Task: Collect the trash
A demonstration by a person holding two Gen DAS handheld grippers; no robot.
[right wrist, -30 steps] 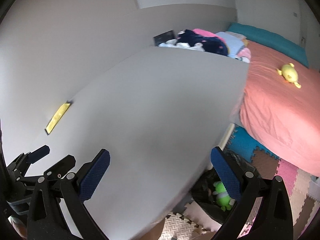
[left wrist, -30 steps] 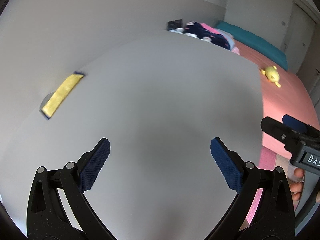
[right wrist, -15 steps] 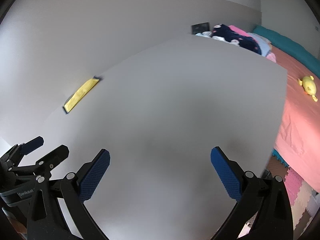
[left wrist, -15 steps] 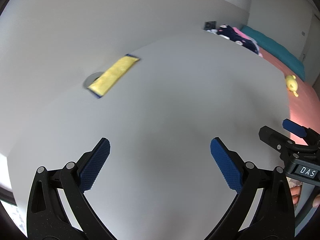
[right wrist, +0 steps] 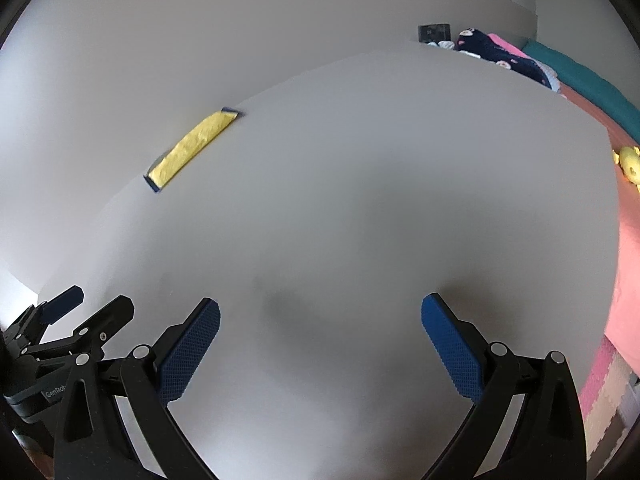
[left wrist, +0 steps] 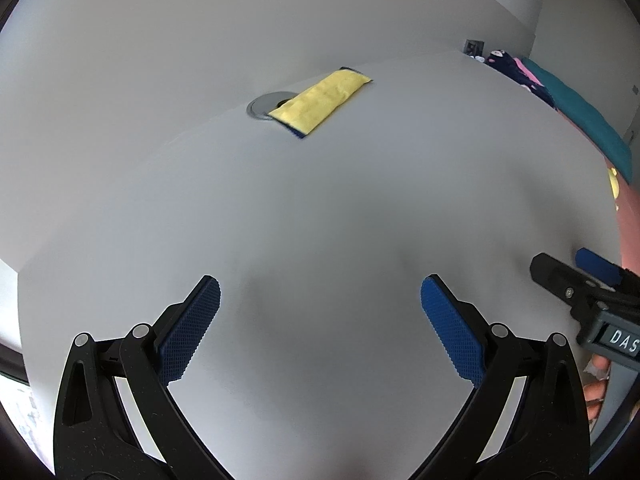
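While both of my claws hung over the pale grey table [left wrist: 320,208], neither one held anything. My left claw [left wrist: 320,320] had its blue pads spread wide apart above bare tabletop, and my right claw [right wrist: 320,332] was spread just as wide, with a soft shadow on the table beneath it.

I saw no bin or other container in either view. The nearest thing to an opening was a round metal grommet [left wrist: 264,105] set in the table at about 11 o'clock from my left claw, close to the far edge by the wall. The yellow wrapper [left wrist: 320,102], a long flat packet with dark blue ends, lay flat with its near end over the right side of that grommet, and stretched away toward 1 o'clock. From my right claw the same wrapper sat well off at 10 o'clock, hard by the far edge, and the grommet did not show there.

The rest of the table was plain. In the left view my right claw showed at 3 o'clock, with fingers of a hand [left wrist: 598,384] behind it. Beyond the table's right edge ran a bed [right wrist: 628,240] with a pink cover, a teal pillow [right wrist: 592,84] and a yellow soft toy [right wrist: 630,162] on it. Dark patterned cloth [right wrist: 496,54] was heaped at 1 o'clock, and foam floor tiles [right wrist: 604,392] showed at 4 o'clock.
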